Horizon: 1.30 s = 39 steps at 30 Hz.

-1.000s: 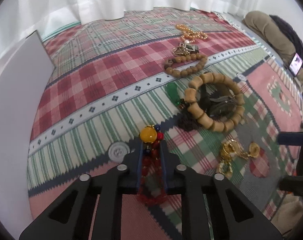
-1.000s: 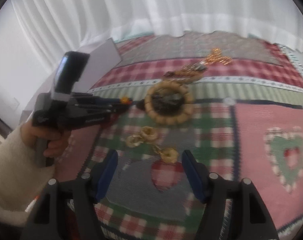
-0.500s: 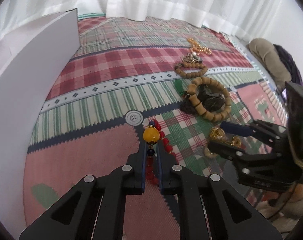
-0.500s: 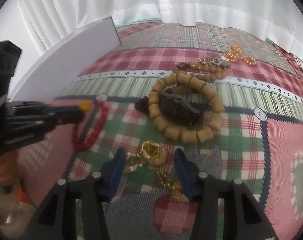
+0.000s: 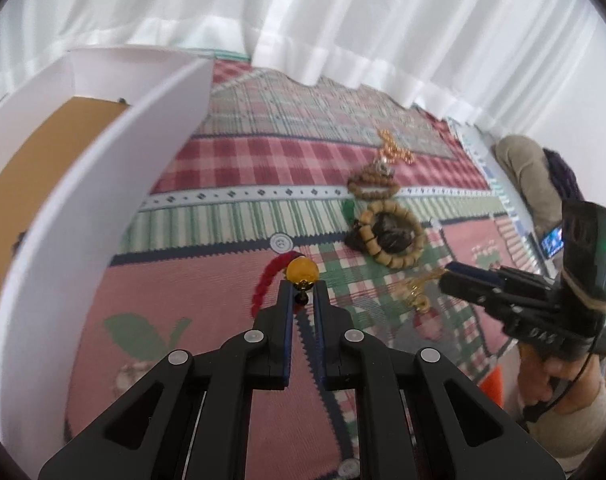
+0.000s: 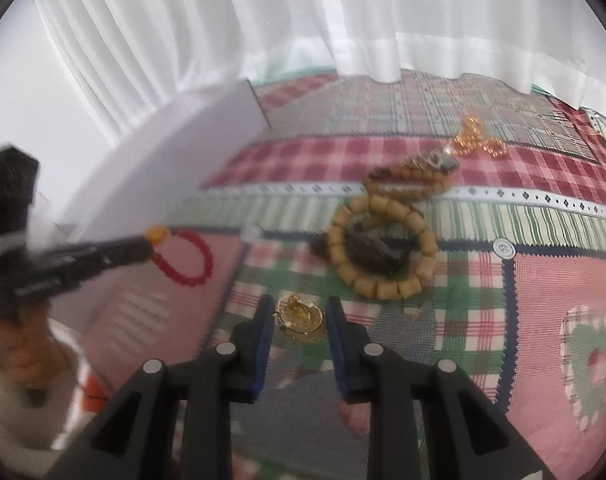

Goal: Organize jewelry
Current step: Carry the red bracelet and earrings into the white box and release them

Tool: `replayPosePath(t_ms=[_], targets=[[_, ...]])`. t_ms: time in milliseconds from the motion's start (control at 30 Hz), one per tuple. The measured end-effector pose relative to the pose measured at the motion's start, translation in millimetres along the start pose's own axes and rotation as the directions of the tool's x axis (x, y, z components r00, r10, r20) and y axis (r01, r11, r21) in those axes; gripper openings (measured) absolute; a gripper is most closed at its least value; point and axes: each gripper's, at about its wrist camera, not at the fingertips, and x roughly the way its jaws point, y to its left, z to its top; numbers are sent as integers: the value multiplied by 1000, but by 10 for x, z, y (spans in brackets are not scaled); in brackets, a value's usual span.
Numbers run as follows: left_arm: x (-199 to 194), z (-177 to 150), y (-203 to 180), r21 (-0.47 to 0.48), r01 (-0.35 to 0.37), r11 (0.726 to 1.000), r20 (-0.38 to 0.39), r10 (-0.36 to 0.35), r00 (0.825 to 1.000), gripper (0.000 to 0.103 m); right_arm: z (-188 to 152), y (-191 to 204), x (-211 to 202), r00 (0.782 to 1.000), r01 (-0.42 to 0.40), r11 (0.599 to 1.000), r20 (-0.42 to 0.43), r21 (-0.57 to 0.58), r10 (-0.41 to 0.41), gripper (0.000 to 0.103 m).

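Nearest in the left wrist view, the left gripper has its jaws drawn narrow and pinched on the red bead bracelet just behind its large amber bead. Most of the red loop is hidden behind the left finger here; the right wrist view shows it whole, hanging clear of the cloth beside the white box. The box's near wall blocks all but a brown strip of its inside, and its lower left is cut off by the lens edge.

In the right wrist view the right gripper is closing, with the gold pendant piece lying between its jaws. The pads have not reached it — a gap shows on each side. The piece is blurred, and its fine detail cannot be made out.

Beyond it on the patchwork cloth lies the large wooden bead bracelet, ringed around a dark object too smeared to identify. A green piece peeks out just left of it. Further back sit a smaller brown bead strand with something metallic at its top, then a cluster of small orange-gold beads — all soft with motion blur. White curtains close off the far edge.
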Motion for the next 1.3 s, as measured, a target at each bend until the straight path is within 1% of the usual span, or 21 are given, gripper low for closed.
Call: replayPosePath(t_ms=[167, 233, 400, 433, 600, 667, 733, 833, 1000, 1100, 1167, 1300], targets=[[-478, 82, 79, -35, 11, 999, 56, -9, 998, 8, 273, 209, -304, 997, -74, 997, 18, -26, 74, 27], [-673, 110, 138, -47, -3, 999, 77, 6, 997, 8, 414, 326, -406, 993, -110, 993, 27, -38, 111, 27], [-1130, 143, 342, -83, -29, 996, 129, 39, 991, 8, 739, 683, -536, 985, -163, 982, 41, -100, 168, 27], [-1253, 148, 415, -95, -44, 995, 144, 57, 988, 8, 812, 778, -546, 984, -169, 978, 43, -119, 175, 27], [-1618, 189, 739, -160, -89, 983, 187, 119, 975, 8, 1157, 1209, -528, 980, -176, 961, 58, -212, 192, 27], [-1749, 208, 917, -189, -132, 973, 204, 171, 964, 8, 1322, 1378, -493, 977, -184, 954, 65, -238, 205, 27], [-1816, 217, 1062, -217, -161, 963, 210, 207, 956, 8, 1460, 1507, -450, 973, -196, 947, 71, -254, 220, 27], [-1842, 186, 1277, -254, -189, 949, 206, 244, 948, 8, 1643, 1702, -380, 965, -216, 937, 84, -275, 247, 27], [-1689, 148, 1595, -304, -252, 919, 170, 313, 935, 8, 1898, 2107, -152, 952, -258, 916, 79, -307, 295, 27], [-1551, 103, 1768, -322, -297, 899, 138, 355, 925, 8, 2030, 2358, 121, 951, -275, 900, 42, -338, 306, 27], [-1456, 79, 1847, -328, -317, 890, 120, 372, 920, 8, 2073, 2456, 266, 952, -283, 894, 15, -347, 307, 27], [-1281, 19, 2007, -351, -328, 877, 76, 376, 924, 8, 2097, 2645, 657, 958, -280, 879, -47, -387, 284, 27]])
